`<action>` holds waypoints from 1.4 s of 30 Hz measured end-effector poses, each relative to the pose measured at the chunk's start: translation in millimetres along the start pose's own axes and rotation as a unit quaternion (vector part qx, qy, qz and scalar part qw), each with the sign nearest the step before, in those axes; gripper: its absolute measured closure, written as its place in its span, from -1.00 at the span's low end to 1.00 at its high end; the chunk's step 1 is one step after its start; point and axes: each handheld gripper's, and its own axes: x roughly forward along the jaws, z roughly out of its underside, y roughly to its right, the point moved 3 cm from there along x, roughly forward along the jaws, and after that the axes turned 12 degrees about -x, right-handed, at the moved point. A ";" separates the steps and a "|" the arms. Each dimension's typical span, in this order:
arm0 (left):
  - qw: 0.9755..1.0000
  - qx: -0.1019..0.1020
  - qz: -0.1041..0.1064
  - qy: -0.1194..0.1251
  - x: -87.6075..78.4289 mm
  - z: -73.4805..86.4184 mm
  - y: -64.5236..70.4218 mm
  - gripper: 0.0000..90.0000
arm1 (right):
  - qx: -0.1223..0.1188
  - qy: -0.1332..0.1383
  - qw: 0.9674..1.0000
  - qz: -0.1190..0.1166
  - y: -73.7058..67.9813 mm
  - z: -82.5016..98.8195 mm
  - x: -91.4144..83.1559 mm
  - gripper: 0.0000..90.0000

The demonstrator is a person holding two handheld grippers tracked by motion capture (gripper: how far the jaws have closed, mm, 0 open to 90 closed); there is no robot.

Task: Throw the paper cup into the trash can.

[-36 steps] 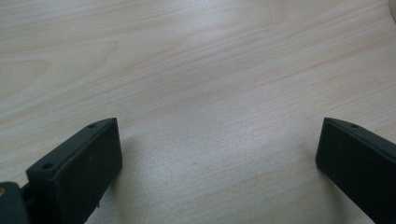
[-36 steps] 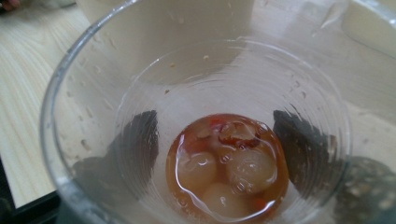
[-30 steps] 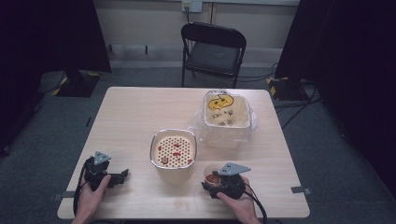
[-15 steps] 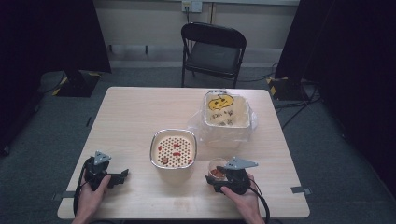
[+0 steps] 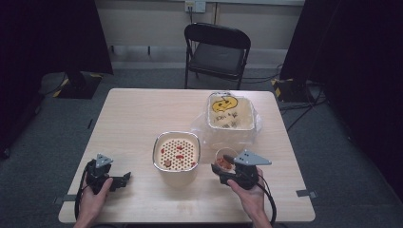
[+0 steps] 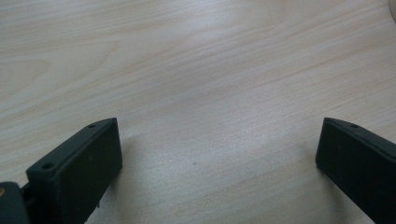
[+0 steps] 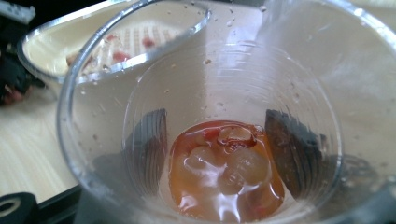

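High view: right tongs (image 5: 222, 167) grip a clear cup (image 5: 225, 159) of syrupy fruit, strainer bowl (image 5: 176, 153) just left of them. Left tongs (image 5: 124, 177) rest open on the worktop (image 5: 142, 114). Tip slowly over the strainer, squeezing gently.

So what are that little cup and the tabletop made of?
The cup looks like thin clear plastic: you see straight through its ridged wall to the right gripper's black jaws shut on it, and droplets cling inside. The table looks like pale wood or a wood-look laminate, matte, with fine grain lines; which of the two I cannot tell.
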 end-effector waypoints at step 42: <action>1.000 0.000 0.000 0.000 0.0 0.0 0.0 -1.00 | -0.274 -0.013 0.944 0.184 6.4 -117.2 47.7 -0.05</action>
